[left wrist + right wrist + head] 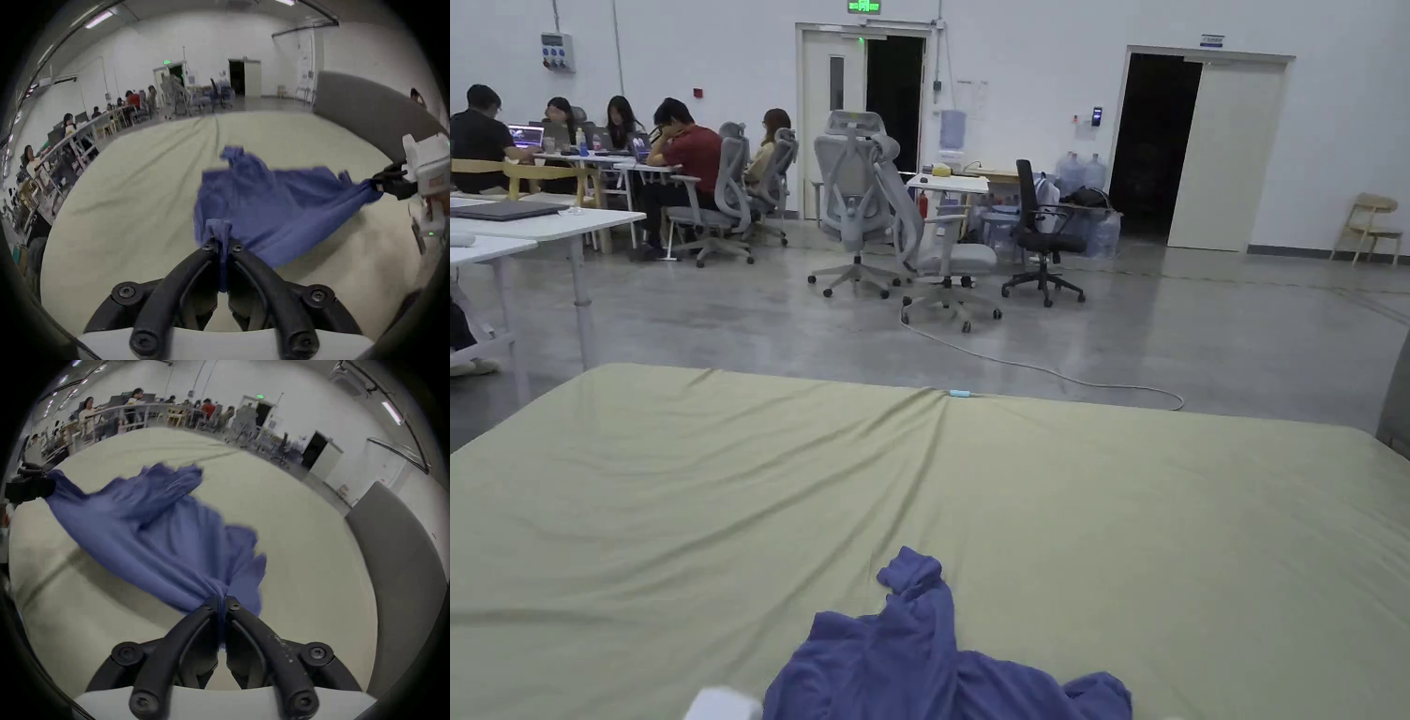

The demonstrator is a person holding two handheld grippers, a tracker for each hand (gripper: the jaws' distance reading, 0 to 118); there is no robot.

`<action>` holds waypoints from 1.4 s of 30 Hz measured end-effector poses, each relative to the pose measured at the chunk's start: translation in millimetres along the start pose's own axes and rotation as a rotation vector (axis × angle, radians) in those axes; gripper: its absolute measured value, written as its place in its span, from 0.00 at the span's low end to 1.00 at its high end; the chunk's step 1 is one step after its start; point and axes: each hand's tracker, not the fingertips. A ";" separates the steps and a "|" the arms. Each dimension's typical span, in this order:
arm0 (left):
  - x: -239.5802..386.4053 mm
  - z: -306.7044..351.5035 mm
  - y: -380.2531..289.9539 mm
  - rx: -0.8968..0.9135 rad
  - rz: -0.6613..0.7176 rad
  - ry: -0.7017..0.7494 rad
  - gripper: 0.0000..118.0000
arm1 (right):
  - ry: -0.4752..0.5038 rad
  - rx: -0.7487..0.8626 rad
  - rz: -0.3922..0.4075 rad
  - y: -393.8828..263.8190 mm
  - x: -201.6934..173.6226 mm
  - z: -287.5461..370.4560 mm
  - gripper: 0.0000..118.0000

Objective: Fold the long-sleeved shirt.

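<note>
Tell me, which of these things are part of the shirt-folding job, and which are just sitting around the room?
Part of the job:
blue shirt
left gripper, shut on the shirt
right gripper, shut on the shirt
green sheet beneath the shirt

Just around:
office chairs
desks
floor cable
water bottles

Pale green sheet [731, 525] spread flat, creased toward far edge. Beyond it: grey office chairs [862, 202] mid-floor, white cable [1050, 370] trailing, seated people at desks [591, 169] far left, wooden chair [1371, 225] far right.
</note>
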 end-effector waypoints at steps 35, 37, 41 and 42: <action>51.3 195.4 -121.8 0.004 0.431 -0.142 0.02 | 0.324 0.152 -0.521 -43.7 -67.5 107.8 1.00; 49.6 193.1 -115.6 0.031 0.399 -0.119 0.02 | 0.297 0.212 -0.502 1.1 -52.5 75.8 1.00; 43.7 186.8 -110.5 0.056 0.386 -0.080 0.02 | 0.331 -0.001 -0.457 97.9 -47.7 -49.3 1.00; 41.4 185.2 -111.2 0.055 0.388 -0.077 0.02 | 0.324 -0.044 -0.457 113.0 -51.2 -77.3 0.98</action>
